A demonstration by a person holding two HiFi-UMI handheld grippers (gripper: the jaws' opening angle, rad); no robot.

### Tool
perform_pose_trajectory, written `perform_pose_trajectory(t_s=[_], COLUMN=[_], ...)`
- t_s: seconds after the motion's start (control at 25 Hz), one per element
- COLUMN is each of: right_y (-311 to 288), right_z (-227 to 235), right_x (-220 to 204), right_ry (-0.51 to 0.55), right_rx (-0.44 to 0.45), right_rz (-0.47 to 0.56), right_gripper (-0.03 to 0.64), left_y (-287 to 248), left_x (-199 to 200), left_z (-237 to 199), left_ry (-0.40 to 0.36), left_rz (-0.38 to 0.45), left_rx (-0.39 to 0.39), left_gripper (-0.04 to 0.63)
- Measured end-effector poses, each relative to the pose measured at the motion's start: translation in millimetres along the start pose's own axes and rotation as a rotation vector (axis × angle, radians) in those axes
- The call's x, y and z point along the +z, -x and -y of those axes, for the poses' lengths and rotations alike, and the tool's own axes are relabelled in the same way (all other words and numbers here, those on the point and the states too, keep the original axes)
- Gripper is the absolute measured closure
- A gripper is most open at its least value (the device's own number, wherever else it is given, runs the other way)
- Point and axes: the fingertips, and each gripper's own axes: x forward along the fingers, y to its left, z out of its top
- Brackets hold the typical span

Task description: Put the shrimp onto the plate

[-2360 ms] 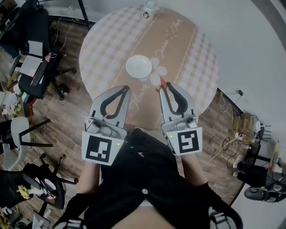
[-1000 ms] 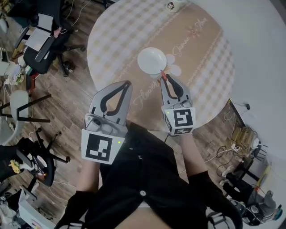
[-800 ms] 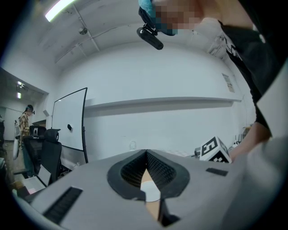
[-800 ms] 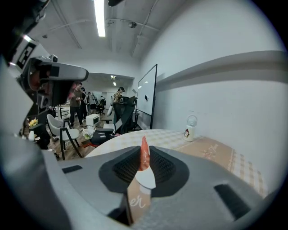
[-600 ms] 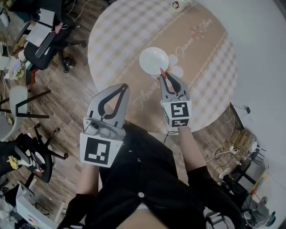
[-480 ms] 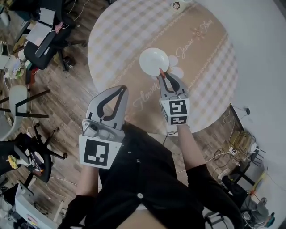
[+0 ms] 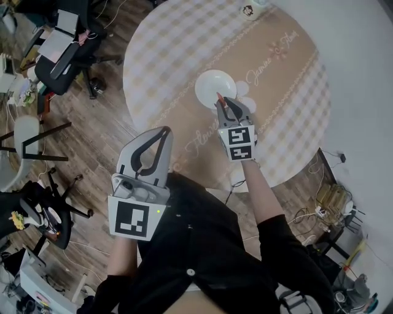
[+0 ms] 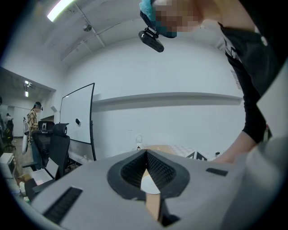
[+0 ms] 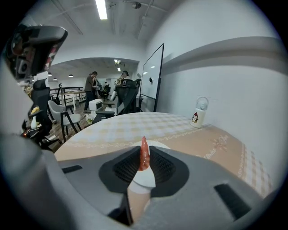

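Near the body, off the desk (image 7: 288, 104): left hand-held gripper (image 7: 164, 130) jaws together, empty | ahead: right hand-held gripper (image 7: 221, 102) clamps shrimp (image 9: 143, 156), long axis along jaws, tip forward | plate (image 7: 207, 83) just below, shrimp over near rim.

- The desk (image 7: 288, 92) lies open on every side of the plate (image 7: 209, 81); the cloth to its left, right and far side gives free passage.
- A small penguin-marked bottle (image 7: 249, 10) stands at the far rim, well apart from the plate.
- The right gripper (image 7: 221, 103), its fingers pinching the shrimp (image 7: 219, 97), covers the plate's near rim.
- The left gripper (image 7: 163, 131), fingers together, hangs at the desk's near-left edge, well apart from the plate.
- Office chairs (image 7: 58, 43) crowd the floor to the left.
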Motion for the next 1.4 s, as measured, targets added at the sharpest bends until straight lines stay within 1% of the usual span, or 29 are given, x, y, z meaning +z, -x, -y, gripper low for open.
perform_pose_trajectory(t_s=[0.24, 0.36, 0.56, 0.72, 0.84, 1.0, 1.24, 1.4], right_y=[-25.7, -37.5, -55.5, -66.1, -70.3, -75.5, -79.6, -76.4], right_z=[0.6, 3.2, 8.0, 8.1, 5.4, 8.1, 11.9, 13.9], right_x=[-11.1, -17.1, -29.4, -40.7, -47.3, -48.9, -49.4, -48.6], right_ry=[0.018, 0.022, 0.059, 0.082, 0.097, 0.038, -0.043, -0.094], right_rx=[0.009, 0.004, 0.005, 0.018, 0.027, 0.03, 0.023, 0.012], right_rz=[-0.044, -0.07, -0.135, -0.195, -0.229, -0.233, -0.231, -0.224], right_gripper=[0.566, 0.566, 0.566, 0.566, 0.566, 0.566, 0.566, 0.535], left_y=[4.9, 8.8, 12.3, 12.6, 14.4, 15.1, 16.4, 17.8], left_x=[-3.9, -9.0, -13.6, -14.4, -17.9, -19.1, -18.6, -20.6], left_z=[-4.9, -6.7, -12.0, -10.2, -9.5, -12.3, -10.7, -10.4], left_ry=[-0.005, 0.013, 0.026, 0.005, 0.005, 0.027, 0.023, 0.034], left_rz=[-0.018, -0.029, -0.044, -0.049, -0.06, -0.067, -0.061, -0.069], left_rx=[0.016, 0.031, 0.056, 0.049, 0.048, 0.058, 0.048, 0.041], left_gripper=[0.592, 0.592, 0.592, 0.592, 0.592, 0.592, 0.592, 0.592])
